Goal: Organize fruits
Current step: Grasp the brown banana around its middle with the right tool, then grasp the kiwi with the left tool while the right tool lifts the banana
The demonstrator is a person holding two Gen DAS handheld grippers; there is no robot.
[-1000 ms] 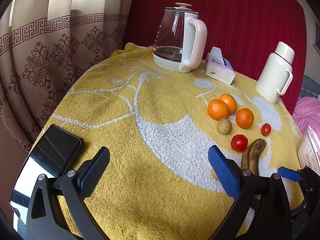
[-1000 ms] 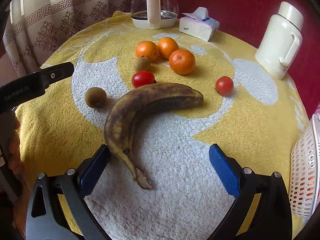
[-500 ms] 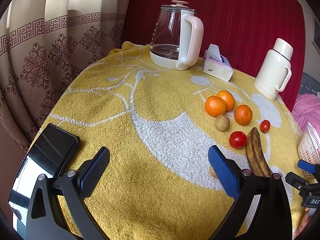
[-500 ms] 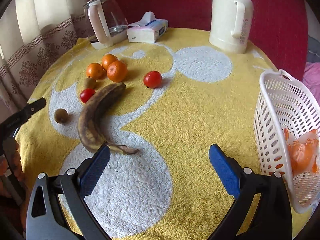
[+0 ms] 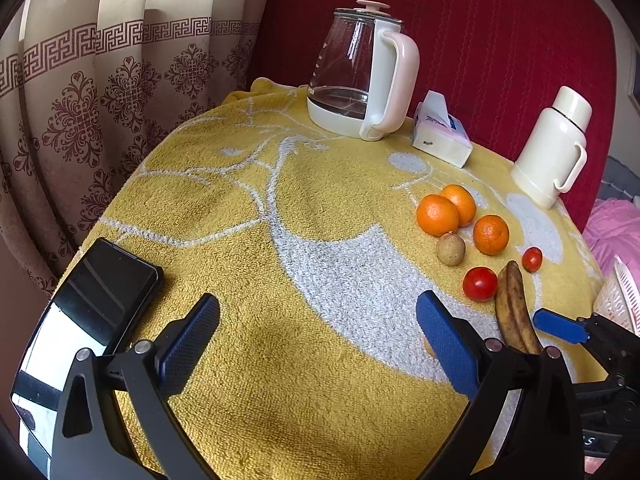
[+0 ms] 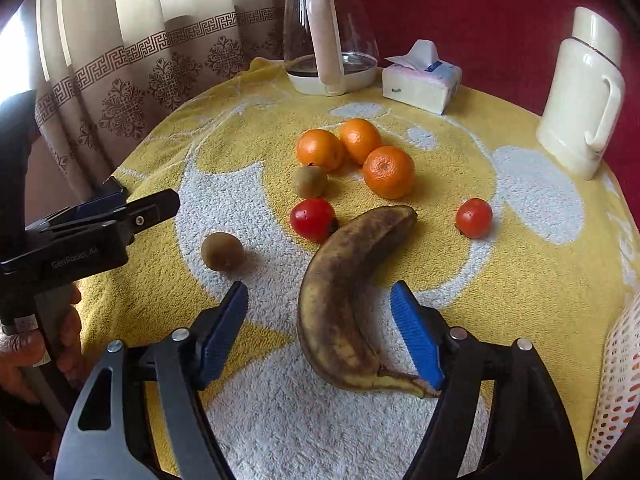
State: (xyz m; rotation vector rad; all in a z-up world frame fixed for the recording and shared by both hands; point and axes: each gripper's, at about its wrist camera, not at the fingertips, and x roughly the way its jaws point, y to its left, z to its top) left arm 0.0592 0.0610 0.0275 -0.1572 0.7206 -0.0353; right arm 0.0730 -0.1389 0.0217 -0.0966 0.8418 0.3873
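the right claw straddles an overripe, brown-spotted banana on the towel-covered surface, its blue pads closing in from either side with the fruit between them but a gap showing on both flanks, so no grip is made yet; the right pad sits just beside the stem end, the left one well clear of the peel

the left claw hangs wide open over a bare stretch of yellow towel, holding nothing, with a dark phone lying beside it at the surface's edge

by the look of things the sorting is barely begun: three oranges sit clustered together, a kiwi touches that group, a second kiwi lies apart nearer the left claw, one tomato rests just beside the banana's tip and another tomato sits alone to the right

the white perforated basket at the right edge of the surface is the likely destination; something orange shows through its holes, though what it is cannot be made out

a glass kettle, a tissue pack and a cream flask stand along the far side, out of the way

judging from this layout, the banana is the piece in hand now, and every fruit on the towel is left to move
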